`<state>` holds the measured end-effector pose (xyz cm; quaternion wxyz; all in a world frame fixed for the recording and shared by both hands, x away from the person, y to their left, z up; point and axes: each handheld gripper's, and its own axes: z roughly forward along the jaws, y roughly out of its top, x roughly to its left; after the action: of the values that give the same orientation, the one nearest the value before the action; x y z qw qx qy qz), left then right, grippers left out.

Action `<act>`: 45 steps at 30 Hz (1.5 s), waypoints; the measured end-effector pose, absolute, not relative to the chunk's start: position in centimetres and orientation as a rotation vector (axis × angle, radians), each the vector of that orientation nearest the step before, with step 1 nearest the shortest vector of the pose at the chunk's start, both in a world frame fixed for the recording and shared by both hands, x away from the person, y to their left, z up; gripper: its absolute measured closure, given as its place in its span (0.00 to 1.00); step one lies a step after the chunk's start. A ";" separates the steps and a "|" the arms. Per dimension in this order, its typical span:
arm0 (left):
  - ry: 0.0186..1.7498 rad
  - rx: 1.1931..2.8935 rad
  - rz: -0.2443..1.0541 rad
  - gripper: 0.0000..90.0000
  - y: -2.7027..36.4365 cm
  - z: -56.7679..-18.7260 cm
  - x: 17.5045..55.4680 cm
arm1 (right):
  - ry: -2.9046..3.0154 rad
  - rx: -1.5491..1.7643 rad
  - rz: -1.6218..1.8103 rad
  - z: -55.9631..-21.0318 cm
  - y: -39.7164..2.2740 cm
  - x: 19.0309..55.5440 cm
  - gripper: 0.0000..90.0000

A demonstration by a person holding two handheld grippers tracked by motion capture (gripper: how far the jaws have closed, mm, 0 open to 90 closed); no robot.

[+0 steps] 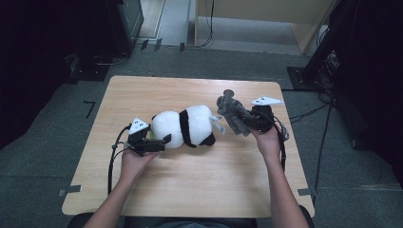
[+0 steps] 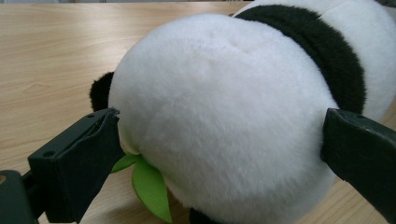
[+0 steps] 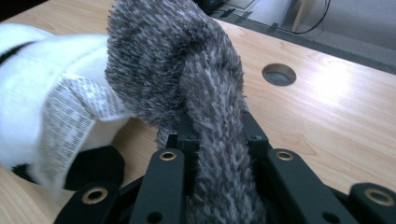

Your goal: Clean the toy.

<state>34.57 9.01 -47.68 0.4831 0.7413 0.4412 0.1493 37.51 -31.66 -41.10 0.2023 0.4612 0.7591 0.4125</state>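
1. Panda plush (image 1: pixel 185 126) lies on its side mid-desk (image 1: pixel 190 190), head end toward L, rear toward R.
2. L gripper (image 1: pixel 159 144) at the panda's head end, held low near the desk by the L hand (image 1: pixel 135 161). Jaws wide apart, one each side of the white head. In the L gripper view the left-hand jaw looks to touch the fur and the right-hand one sits at its edge; no squeeze visible, fur not dented.
3. Green leaf (image 2: pixel 149 184) pokes out under the panda's head, by the left-hand jaw. Black ear (image 2: pixel 100 91) visible at the far side.
4. R gripper (image 1: pixel 252 121) is just R of the panda's rear, held by the R hand (image 1: pixel 268 140). Jaws clamped tight on a grey fuzzy plush (image 1: pixel 230 111).
5. Grey plush sticks up and L from the jaws, off the desk, close to the panda's rear w/ its white sewn-in label (image 3: pixel 70 121). Contact w/ the panda: can't tell.
6. Round cable hole (image 3: pixel 279 74) in the desk behind the grey plush.
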 end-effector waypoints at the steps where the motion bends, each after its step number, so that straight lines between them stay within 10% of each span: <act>1: 1.072 1.813 0.362 0.00 9.1 -47.8 34.6 | 2.125 1.283 1.157 -40.9 -31.5 37.5 0.85; 45: 1.028 1.813 0.307 0.23 10.1 -48.7 33.9 | 2.495 0.918 1.138 -32.5 -12.3 43.2 0.85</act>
<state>33.89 10.09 -48.66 0.4948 0.7478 0.4241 0.1266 43.23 -12.35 -32.54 0.1244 0.3150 0.8561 0.3903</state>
